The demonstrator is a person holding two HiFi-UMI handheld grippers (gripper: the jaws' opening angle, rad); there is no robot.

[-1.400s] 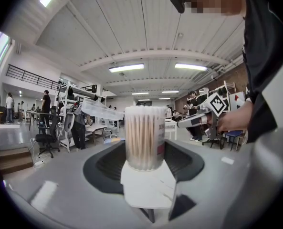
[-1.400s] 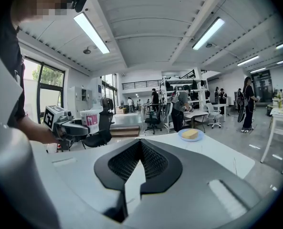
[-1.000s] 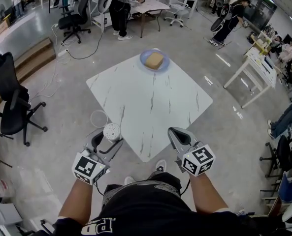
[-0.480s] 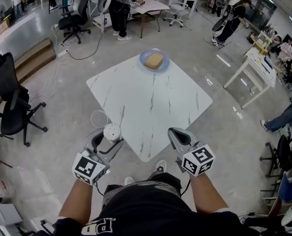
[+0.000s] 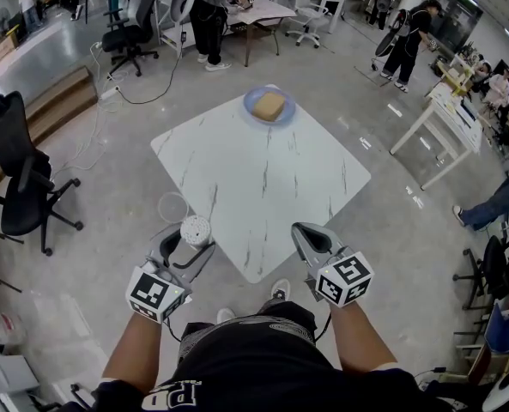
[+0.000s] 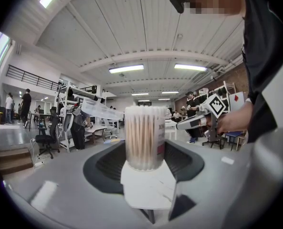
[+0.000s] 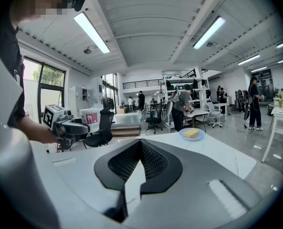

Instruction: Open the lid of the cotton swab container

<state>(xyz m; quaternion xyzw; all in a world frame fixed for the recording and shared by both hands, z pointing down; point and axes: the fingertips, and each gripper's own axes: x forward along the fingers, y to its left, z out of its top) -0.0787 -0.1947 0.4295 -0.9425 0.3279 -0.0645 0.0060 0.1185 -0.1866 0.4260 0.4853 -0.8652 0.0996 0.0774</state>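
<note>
My left gripper [image 5: 185, 240] is shut on a clear round cotton swab container [image 5: 195, 230], held upright off the table's left near edge. Its top shows the white swab tips. A translucent round lid [image 5: 172, 206] sits just beyond it to the left; I cannot tell whether it is attached. In the left gripper view the container [image 6: 143, 137] stands between the jaws of the left gripper [image 6: 143, 159]. My right gripper [image 5: 306, 235] hovers by the table's near corner, shut and empty. In the right gripper view its jaws [image 7: 140, 149] meet, and the container [image 7: 90, 117] shows at left.
A white marble table [image 5: 263, 178] lies ahead, with a blue plate [image 5: 269, 106] carrying a yellow block at its far corner. Black office chairs [image 5: 18, 178] stand at left and white desks [image 5: 447, 118] at right. People stand and walk in the background.
Both grippers and the container stay where they were. Only people in the background at far right have moved.
</note>
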